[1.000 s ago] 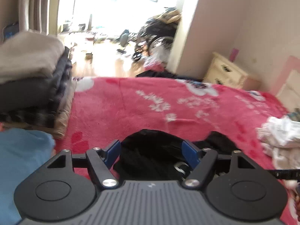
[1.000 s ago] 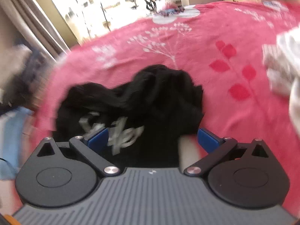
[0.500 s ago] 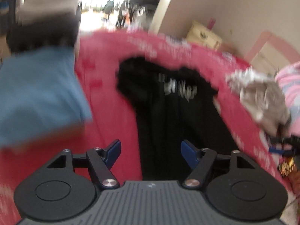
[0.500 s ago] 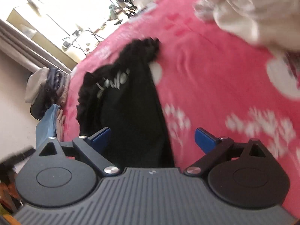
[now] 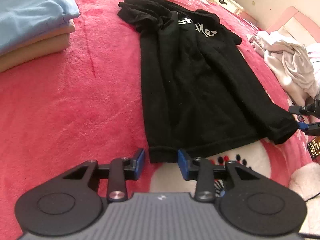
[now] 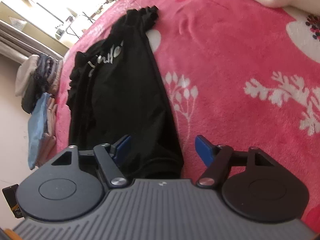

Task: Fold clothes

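On the red bed blanket (image 5: 60, 104) the black shirt (image 5: 192, 84) lies flat, its hem corners between the closing, not yet clamped fingers of left gripper (image 5: 161, 163) and right gripper (image 6: 162, 150), so pinch both corners evenly.

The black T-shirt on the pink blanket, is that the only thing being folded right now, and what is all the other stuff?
In use now:
- black T-shirt with white lettering
- left hand-held gripper, jaws closing around the shirt's hem corner
- right hand-held gripper, jaws closing at the other corner

Lying about:
- folded blue and beige clothes stack
- crumpled white laundry pile
- cream bedside cabinet
- pink flowered fleece blanket
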A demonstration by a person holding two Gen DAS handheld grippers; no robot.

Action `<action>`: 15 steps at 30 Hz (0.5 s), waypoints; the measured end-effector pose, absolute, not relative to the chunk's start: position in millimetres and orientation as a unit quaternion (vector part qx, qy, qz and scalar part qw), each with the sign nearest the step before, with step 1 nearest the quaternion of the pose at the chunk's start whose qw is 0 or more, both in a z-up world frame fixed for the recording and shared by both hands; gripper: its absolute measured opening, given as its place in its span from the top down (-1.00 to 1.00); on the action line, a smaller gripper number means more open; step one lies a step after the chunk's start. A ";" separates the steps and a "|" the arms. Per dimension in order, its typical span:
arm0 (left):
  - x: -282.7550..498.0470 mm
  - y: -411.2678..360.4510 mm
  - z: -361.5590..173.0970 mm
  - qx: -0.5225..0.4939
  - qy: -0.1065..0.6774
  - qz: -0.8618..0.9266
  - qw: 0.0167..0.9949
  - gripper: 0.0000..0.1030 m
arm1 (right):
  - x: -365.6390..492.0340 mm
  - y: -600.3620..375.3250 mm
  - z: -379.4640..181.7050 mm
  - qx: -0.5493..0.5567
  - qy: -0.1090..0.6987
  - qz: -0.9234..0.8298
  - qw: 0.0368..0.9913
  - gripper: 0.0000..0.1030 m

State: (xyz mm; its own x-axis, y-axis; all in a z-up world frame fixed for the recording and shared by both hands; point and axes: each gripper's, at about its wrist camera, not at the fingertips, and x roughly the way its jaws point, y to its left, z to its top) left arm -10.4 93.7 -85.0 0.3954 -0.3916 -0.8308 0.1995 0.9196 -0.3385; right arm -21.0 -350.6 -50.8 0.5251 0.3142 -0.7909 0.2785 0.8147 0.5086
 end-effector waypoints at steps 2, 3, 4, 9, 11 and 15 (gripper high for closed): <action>-7.7 95.8 -87.7 -0.111 0.516 -0.176 0.831 0.29 | -17.0 -350.3 -58.0 0.299 0.498 0.010 0.814 -0.25; -6.3 96.9 -89.0 -0.120 0.513 -0.175 0.832 0.31 | -15.1 -350.2 -62.5 0.300 0.504 0.010 0.810 -0.21; -4.5 98.4 -90.7 -0.130 0.512 -0.171 0.831 0.39 | -13.1 -349.1 -67.7 0.303 0.510 0.013 0.805 -0.03; 2.3 102.3 -93.3 -0.160 0.511 -0.163 0.828 0.86 | -8.1 -333.8 -71.2 0.275 0.518 0.035 0.810 0.87; -2.1 102.1 -81.9 -0.172 0.502 -0.181 0.828 0.87 | -10.4 -334.7 -54.1 0.241 0.495 0.023 0.835 0.93; -12.4 101.4 -56.0 -0.194 0.481 -0.224 0.825 0.87 | -20.5 -365.4 -1.3 0.203 0.420 -0.028 0.884 0.93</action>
